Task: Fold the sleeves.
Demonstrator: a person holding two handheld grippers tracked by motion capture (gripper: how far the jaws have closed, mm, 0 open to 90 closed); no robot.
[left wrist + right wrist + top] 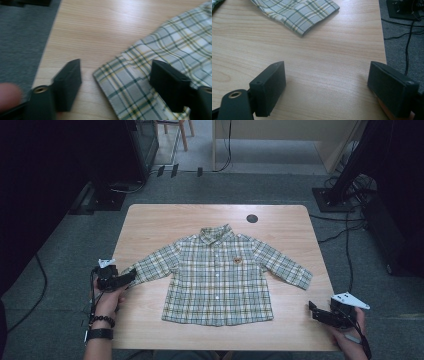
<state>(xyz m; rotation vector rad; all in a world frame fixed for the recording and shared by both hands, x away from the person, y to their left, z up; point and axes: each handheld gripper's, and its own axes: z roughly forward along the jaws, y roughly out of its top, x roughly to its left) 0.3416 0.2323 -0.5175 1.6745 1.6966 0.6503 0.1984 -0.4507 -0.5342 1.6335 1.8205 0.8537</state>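
A small plaid button-up shirt (218, 275) lies flat and face up on the wooden table (150, 225), with both sleeves spread out. My left gripper (129, 279) is at the end of the left sleeve. In the left gripper view its jaws (116, 67) stand apart around the sleeve cuff (120, 85); one jaw is over the plaid cloth, the other over bare wood. My right gripper (314, 311) rests near the table's front right corner, open over bare wood (327, 67). The right sleeve cuff (304, 12) lies beyond it.
A dark round hole (252, 218) sits in the tabletop behind the collar. Cables (348, 245) and a stand base (330, 197) lie on the grey carpet to the right; another base (102, 200) stands at the back left. The table's right edge (384, 50) runs close to my right gripper.
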